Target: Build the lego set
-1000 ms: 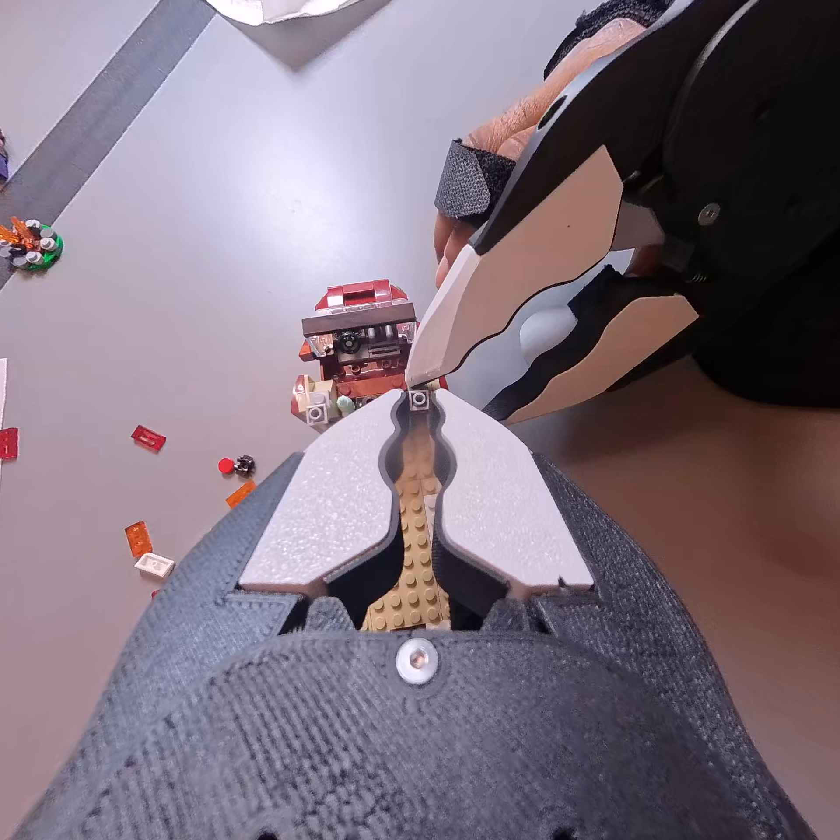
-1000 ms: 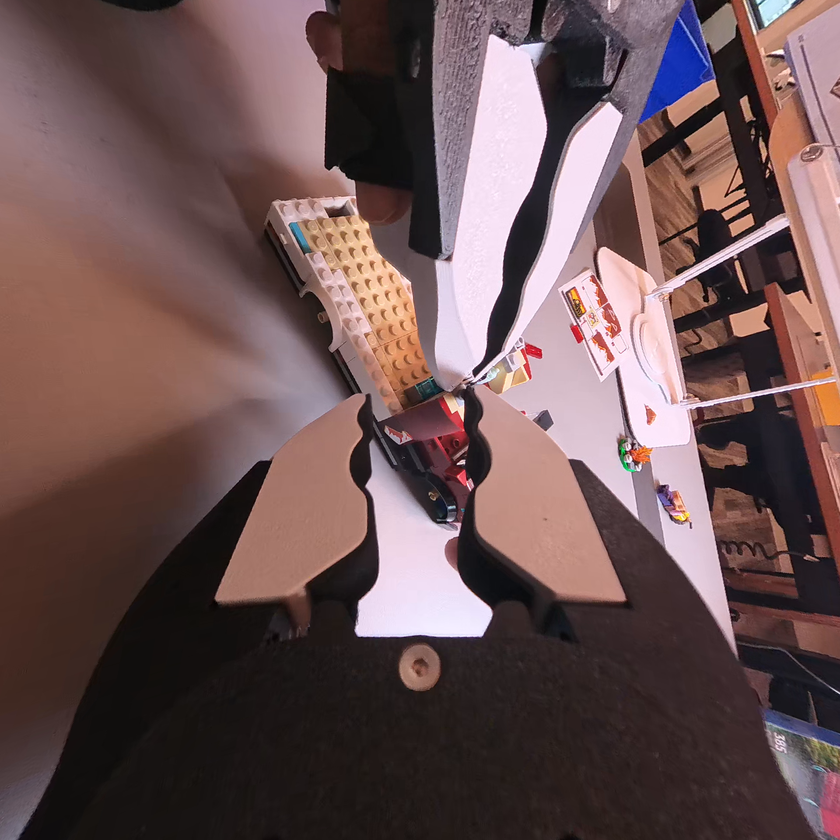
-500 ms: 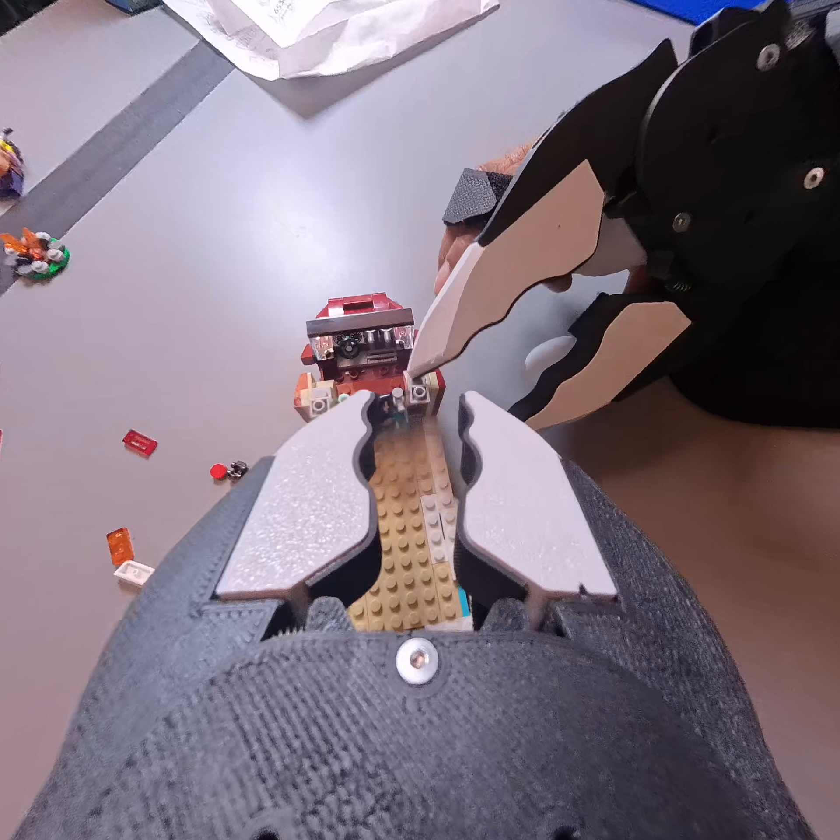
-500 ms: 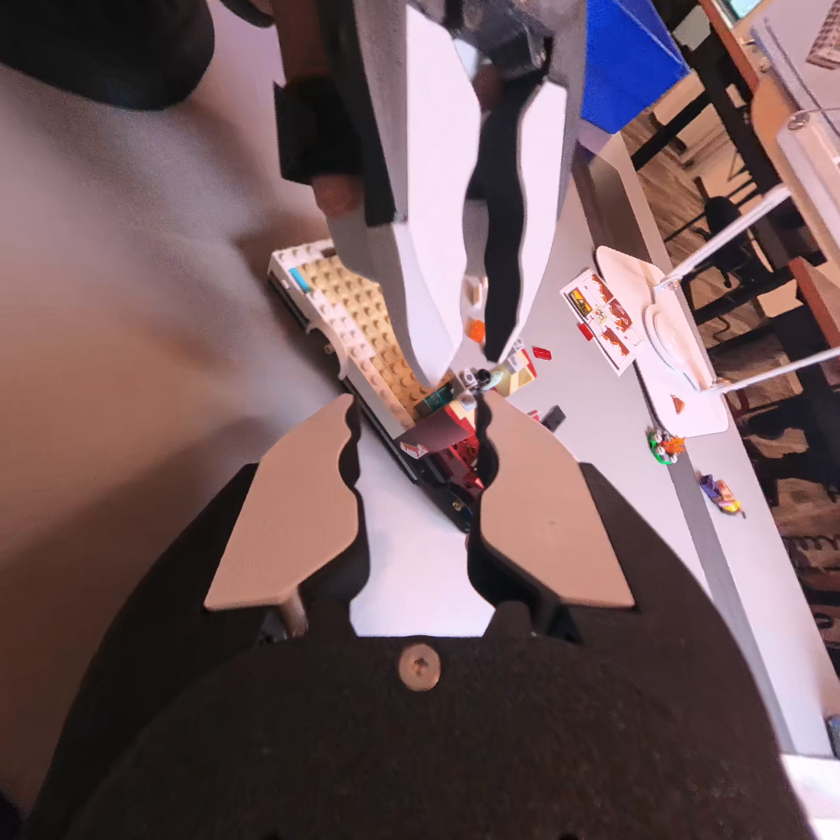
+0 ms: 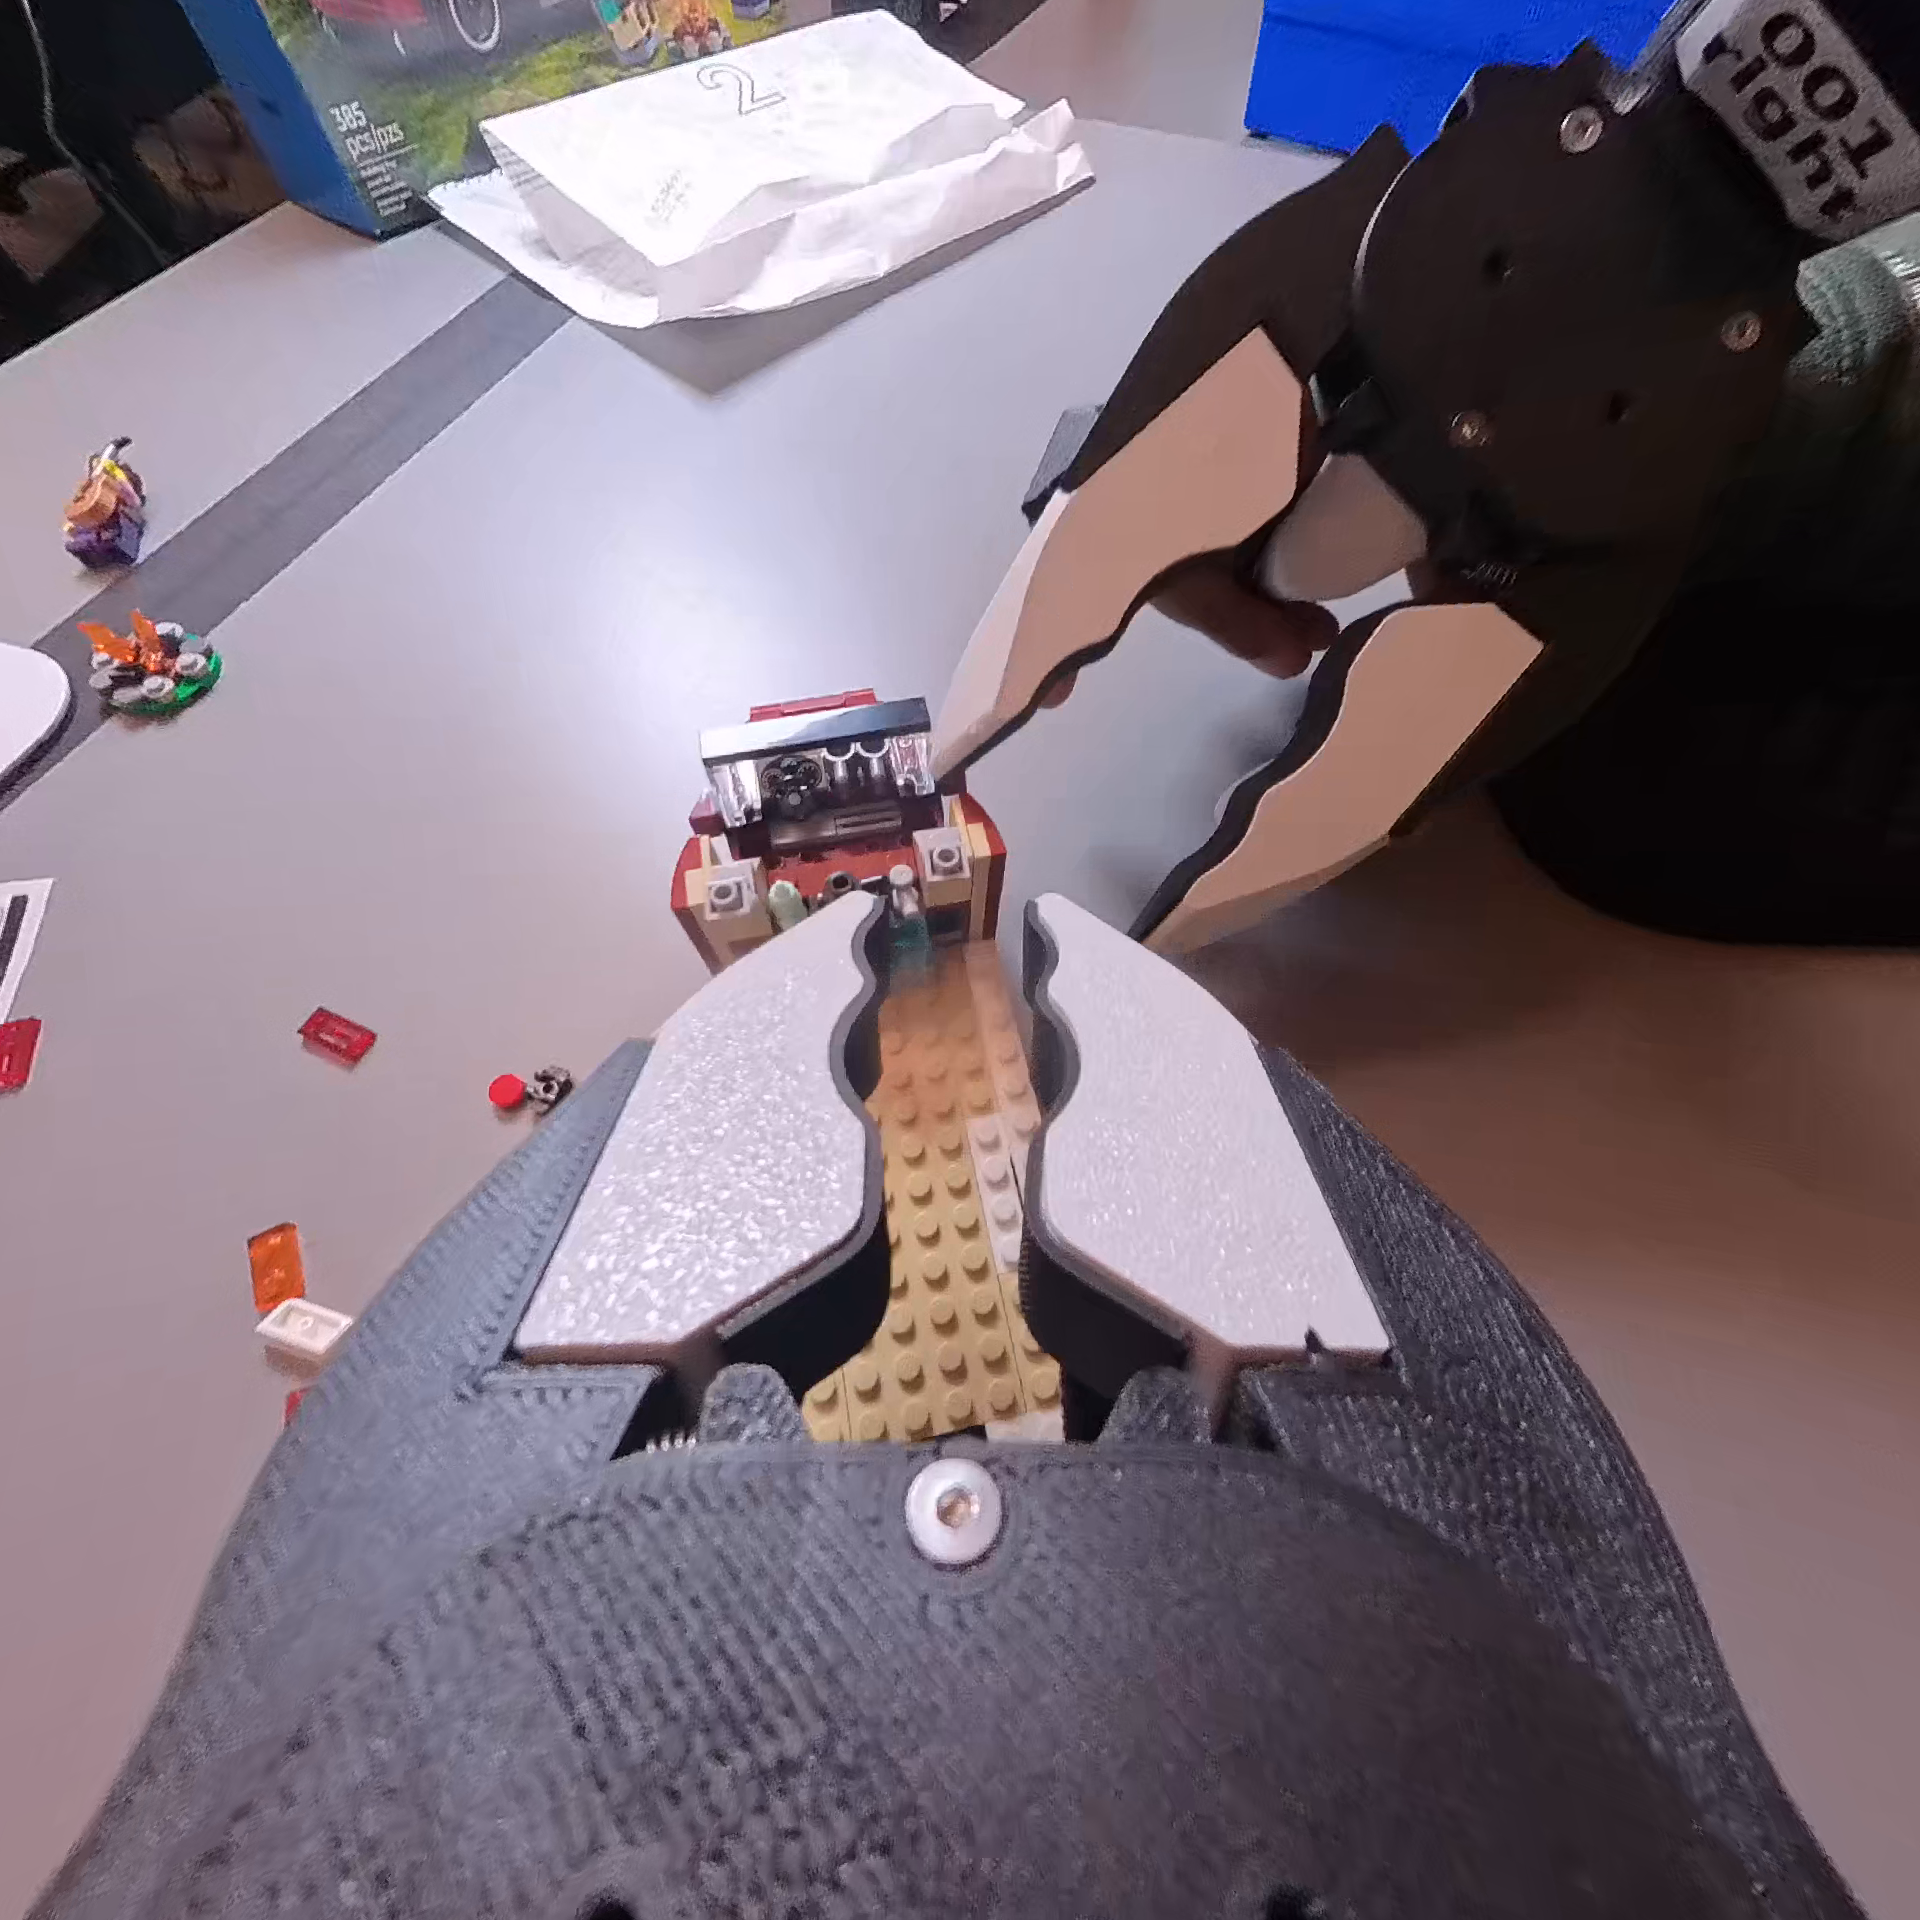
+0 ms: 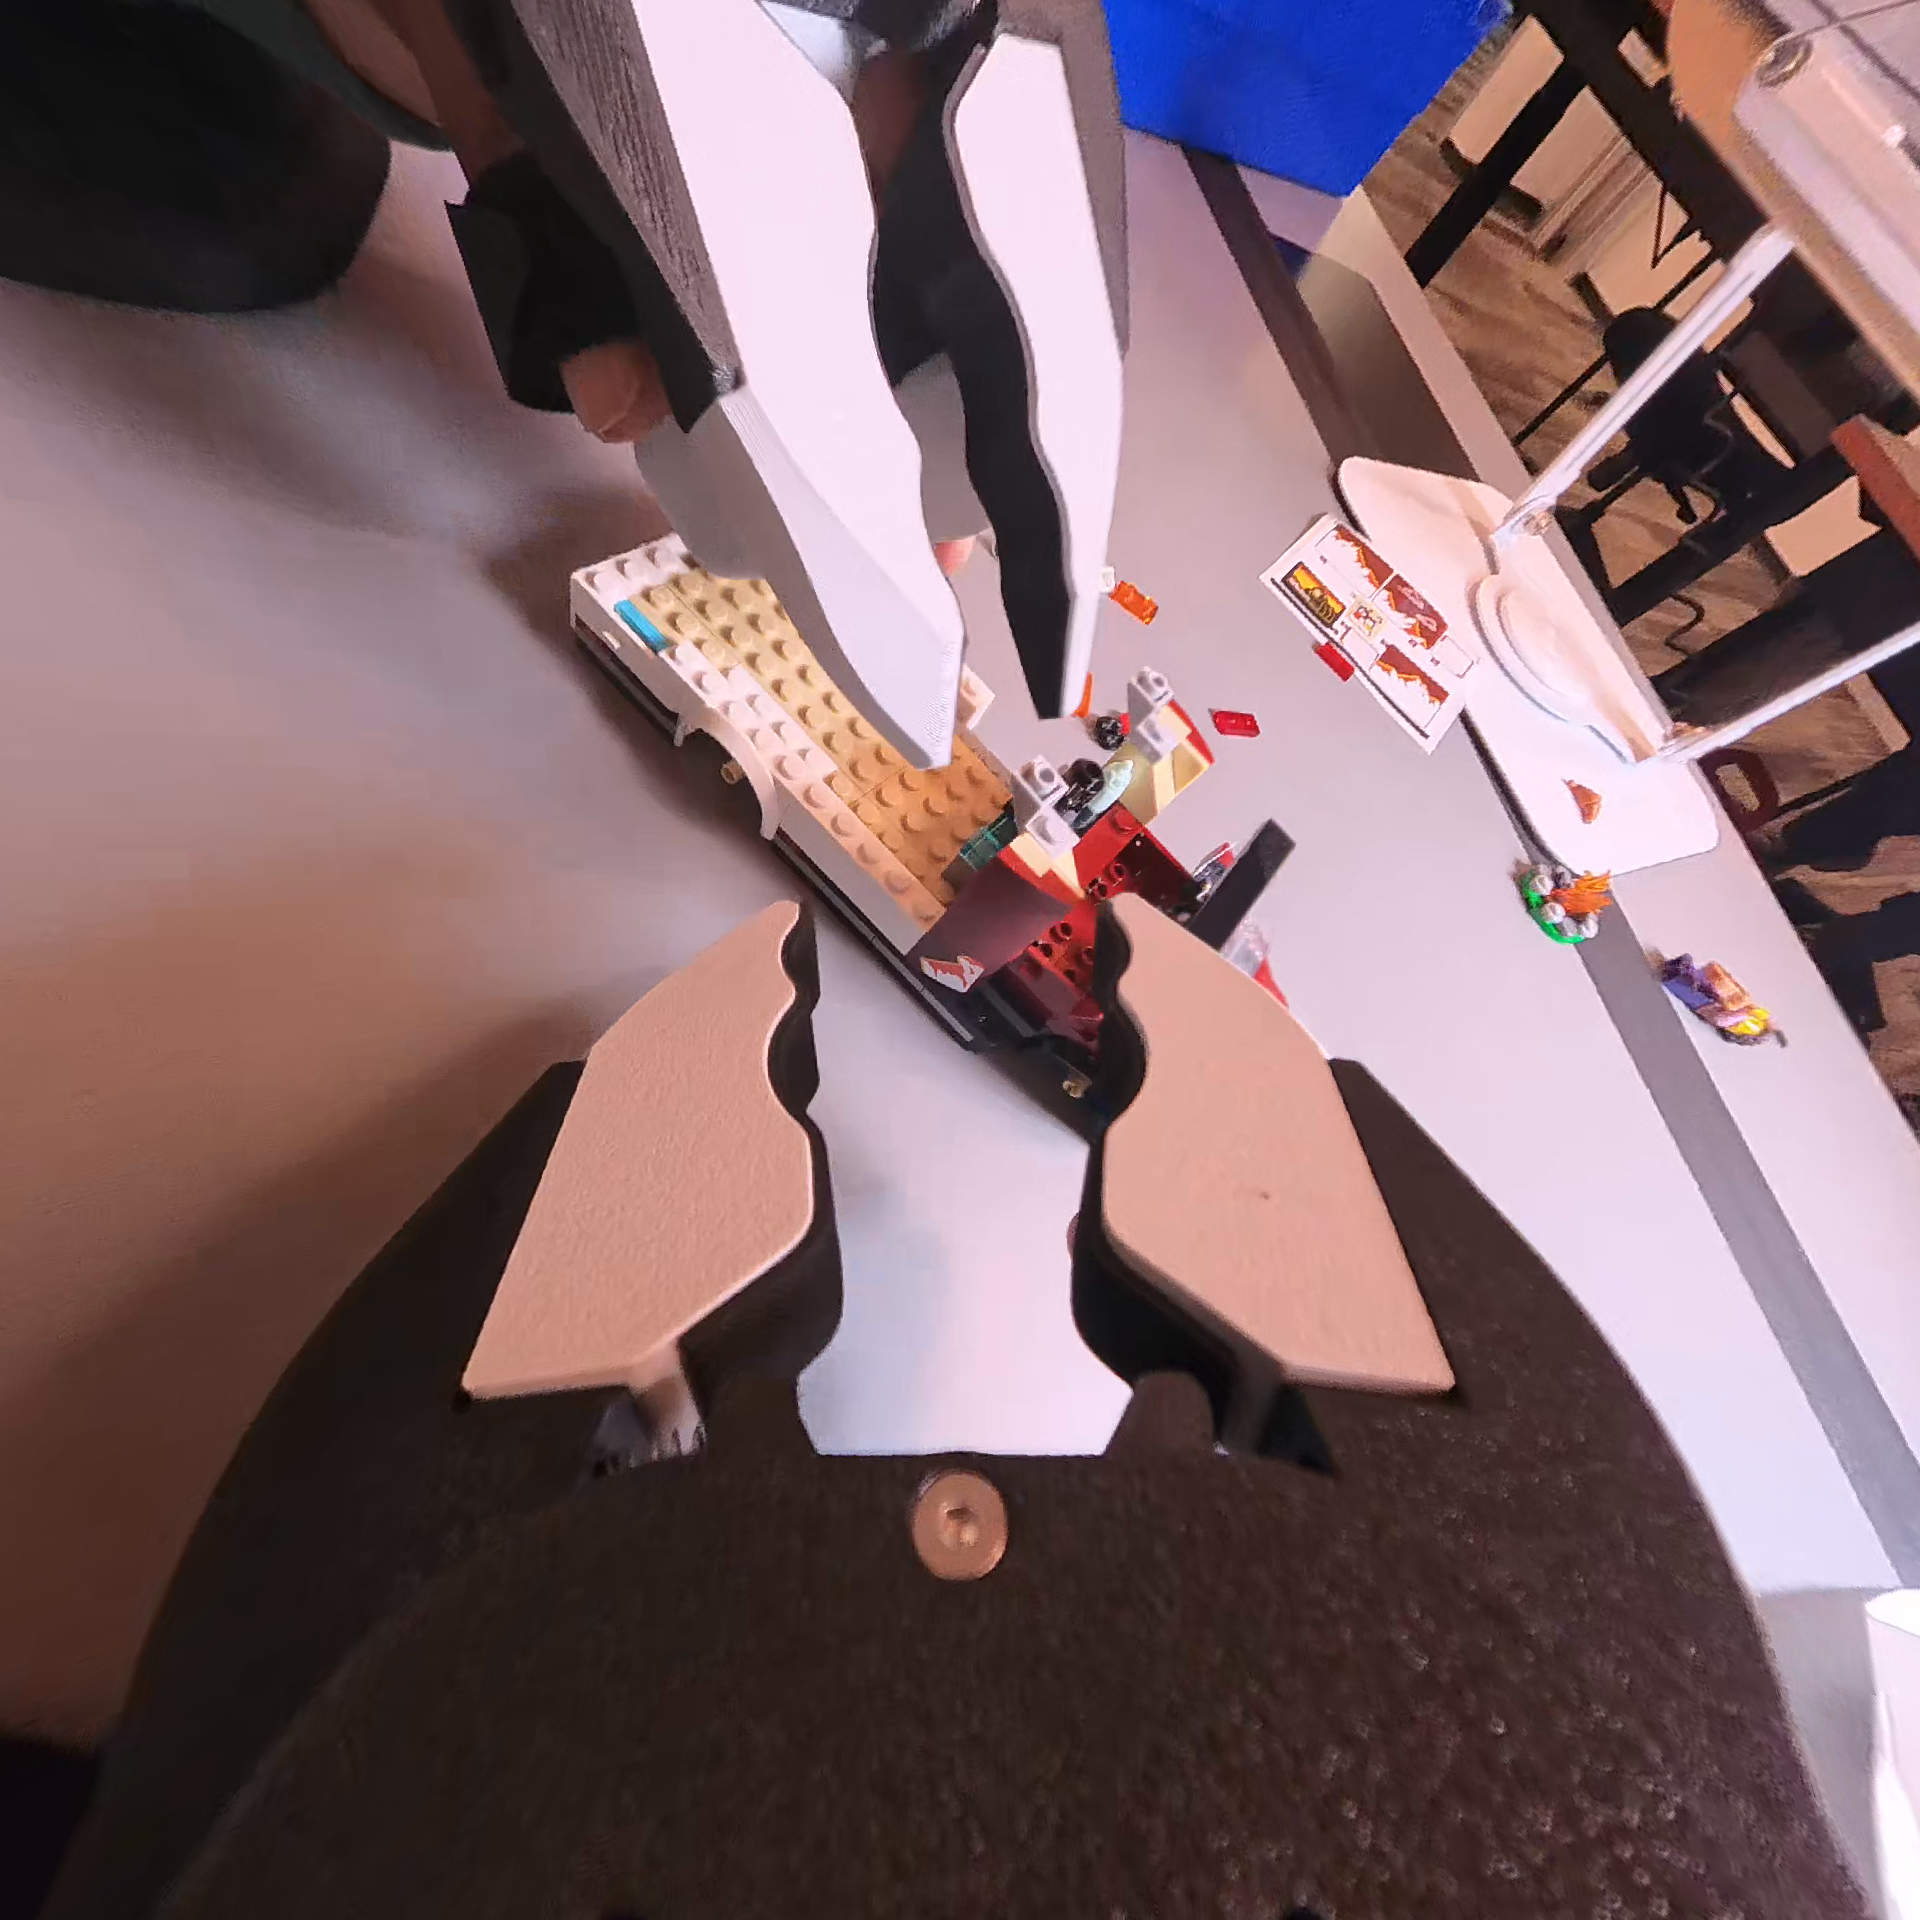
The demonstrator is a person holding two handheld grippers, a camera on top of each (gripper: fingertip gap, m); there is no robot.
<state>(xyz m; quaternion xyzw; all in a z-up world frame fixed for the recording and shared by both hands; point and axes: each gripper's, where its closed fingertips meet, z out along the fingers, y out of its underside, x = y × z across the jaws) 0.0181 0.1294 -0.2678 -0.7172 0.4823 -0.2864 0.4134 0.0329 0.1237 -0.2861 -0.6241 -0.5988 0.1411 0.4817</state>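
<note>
Lego truck (image 5: 847,831), half built, sat on the grey counter (image 5: 520,540) with its dark red cab pointing away and a long tan studded bed (image 5: 951,1195) running back under the left gripper (image 5: 951,914). That gripper hung over the bed with its jaws parted, gripping nothing. The right gripper (image 5: 1044,847) came in from the right side, also spread wide and empty; the tip of its upper finger (image 5: 961,743) was just beside the clear windshield piece at the cab's corner, though I could not tell whether it touched. From the right wrist view the truck (image 6: 935,831) lay slantwise between the two tools. Loose bits were scattered to the left of the truck: a small red tile (image 5: 336,1036), an orange clear tile (image 5: 275,1262), a white tile (image 5: 303,1330). Farther off were a little campfire build (image 5: 156,665), a white paper bag (image 5: 769,166) and the set's box (image 5: 343,114). A sticker sheet (image 6: 1366,629) lay beside a white lamp base (image 6: 1558,727).
</note>
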